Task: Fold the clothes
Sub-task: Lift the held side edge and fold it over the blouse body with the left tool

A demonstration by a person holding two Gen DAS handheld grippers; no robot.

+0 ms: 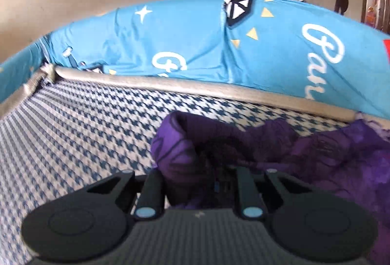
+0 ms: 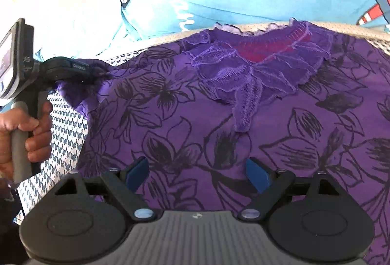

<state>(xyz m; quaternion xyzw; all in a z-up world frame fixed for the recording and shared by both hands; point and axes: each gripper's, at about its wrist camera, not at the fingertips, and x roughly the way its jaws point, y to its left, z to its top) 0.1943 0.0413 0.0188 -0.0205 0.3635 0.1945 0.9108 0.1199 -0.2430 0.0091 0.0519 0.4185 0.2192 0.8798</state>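
Left hand-held gripper point(image 2: 97, 71): I clamp it on the purple garment's point(image 2: 219, 118) left edge, ready to fold.
Right hand-held gripper point(image 2: 197, 175): jaws apart above the cloth, gripping nothing.
Houndstooth surface point(image 1: 85, 123): supports the spread garment.

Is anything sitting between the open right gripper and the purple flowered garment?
Nothing visible: the right gripper hangs open directly over the purple flowered garment, with only bare fabric between its blue fingertips.
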